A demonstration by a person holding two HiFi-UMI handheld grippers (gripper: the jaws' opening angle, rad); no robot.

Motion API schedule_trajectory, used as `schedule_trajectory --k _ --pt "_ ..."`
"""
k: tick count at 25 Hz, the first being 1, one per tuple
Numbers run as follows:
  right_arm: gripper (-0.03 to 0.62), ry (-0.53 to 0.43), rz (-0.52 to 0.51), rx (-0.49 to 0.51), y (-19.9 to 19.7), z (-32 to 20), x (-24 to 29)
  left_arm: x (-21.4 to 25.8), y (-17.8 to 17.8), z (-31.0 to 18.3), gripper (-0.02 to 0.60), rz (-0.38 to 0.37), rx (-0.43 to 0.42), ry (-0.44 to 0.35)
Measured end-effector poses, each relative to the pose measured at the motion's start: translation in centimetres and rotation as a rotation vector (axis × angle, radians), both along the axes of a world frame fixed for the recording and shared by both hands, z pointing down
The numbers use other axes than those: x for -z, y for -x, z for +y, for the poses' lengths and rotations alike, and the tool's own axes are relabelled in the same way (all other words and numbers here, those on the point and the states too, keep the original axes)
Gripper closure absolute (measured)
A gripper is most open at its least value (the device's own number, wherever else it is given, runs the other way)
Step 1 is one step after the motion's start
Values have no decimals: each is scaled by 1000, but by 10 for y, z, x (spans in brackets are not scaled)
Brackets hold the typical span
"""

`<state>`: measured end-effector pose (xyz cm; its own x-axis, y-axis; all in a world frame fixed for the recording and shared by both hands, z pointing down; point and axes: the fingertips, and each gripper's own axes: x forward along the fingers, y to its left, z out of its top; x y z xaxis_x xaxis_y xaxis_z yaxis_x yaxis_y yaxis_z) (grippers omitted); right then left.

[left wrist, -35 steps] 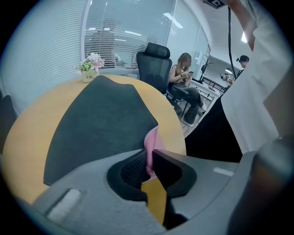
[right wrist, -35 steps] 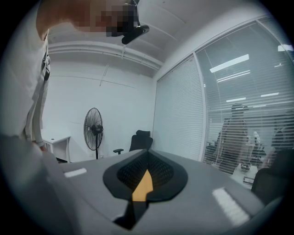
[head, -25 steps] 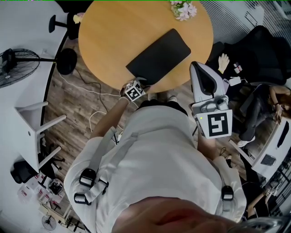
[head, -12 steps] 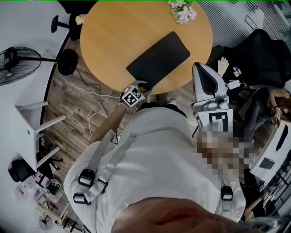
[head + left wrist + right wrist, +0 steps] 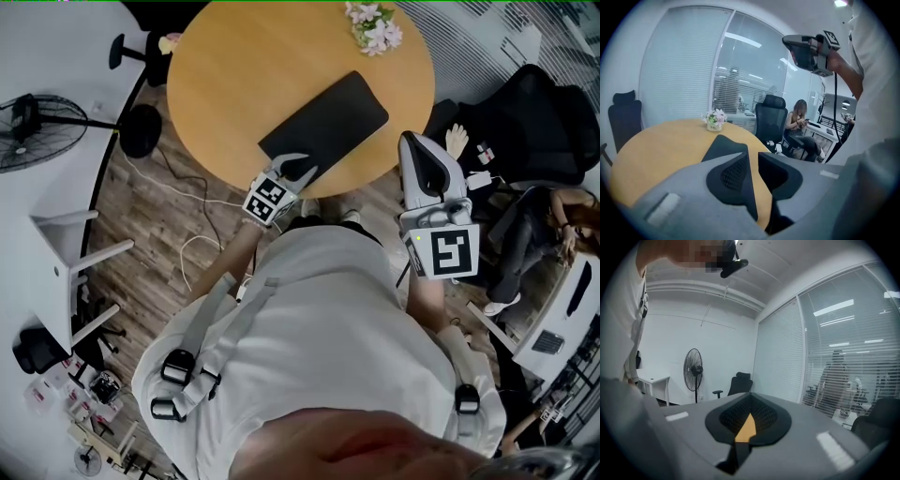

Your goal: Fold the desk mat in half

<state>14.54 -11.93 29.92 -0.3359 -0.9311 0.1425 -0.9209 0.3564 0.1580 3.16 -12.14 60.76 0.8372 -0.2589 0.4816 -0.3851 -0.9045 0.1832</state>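
Round table (image 5: pixel 234 84) bears desk mat (image 5: pixel 328 117), flowers (image 5: pixel 373 26); left gripper (image 5: pixel 753 153) fingers (image 5: pixel 733 173) just closing, empty; right gripper (image 5: pixel 749 404) closed.

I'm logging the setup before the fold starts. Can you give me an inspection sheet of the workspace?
Surface: round wooden table.
Job's things: black desk mat lies flat, unfolded.
Clutter: flower pot at the far edge.
Tongs: left tongs by the mat's near corner, jaws just been closing, a gap left, nothing between them; right tongs shut, nothing held, off the table.
Cables: white cable on the floor.
Surroundings: fan, seated person.
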Motion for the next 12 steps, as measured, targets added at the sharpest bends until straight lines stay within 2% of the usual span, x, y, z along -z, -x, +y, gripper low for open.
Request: schedule_trajectory --k 5,12 --pt "589 1 -1 3 -4 5 2 70 -6 -25 542 112 90 -90" --pt "589 1 1 4 -10 10 4 171 -11 -37 555 244 180 -226"
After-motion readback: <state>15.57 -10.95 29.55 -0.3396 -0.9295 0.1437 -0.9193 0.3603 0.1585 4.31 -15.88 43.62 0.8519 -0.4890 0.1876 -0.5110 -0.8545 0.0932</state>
